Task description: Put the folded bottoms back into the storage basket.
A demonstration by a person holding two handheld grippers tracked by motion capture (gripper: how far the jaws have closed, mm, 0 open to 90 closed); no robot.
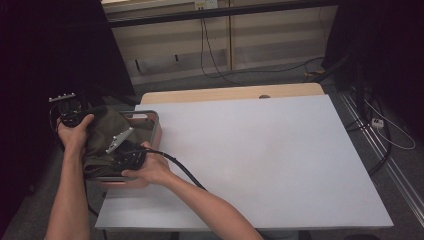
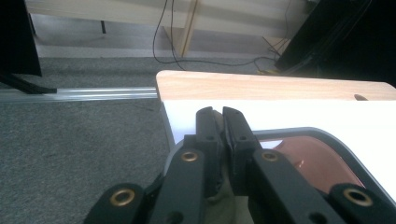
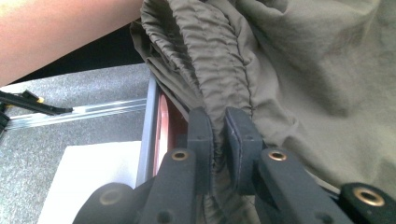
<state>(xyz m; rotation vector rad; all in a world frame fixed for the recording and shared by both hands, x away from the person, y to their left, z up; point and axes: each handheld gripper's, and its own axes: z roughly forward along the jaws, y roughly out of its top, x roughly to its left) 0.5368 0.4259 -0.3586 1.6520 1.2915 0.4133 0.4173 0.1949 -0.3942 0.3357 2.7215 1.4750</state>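
An olive-green garment (image 1: 107,131) is bunched in a pink basket (image 1: 156,131) at the left edge of a white table (image 1: 260,155). Its gathered waistband is pinched by the right gripper (image 3: 219,122), and cloth is clamped in the closed left gripper (image 2: 218,122). Grey carpet (image 2: 79,149) and trailing cables are seen beyond.

floor: grey carpet (image 1: 260,77) | wall: pale panels (image 1: 280,37) | light: seemingly dim
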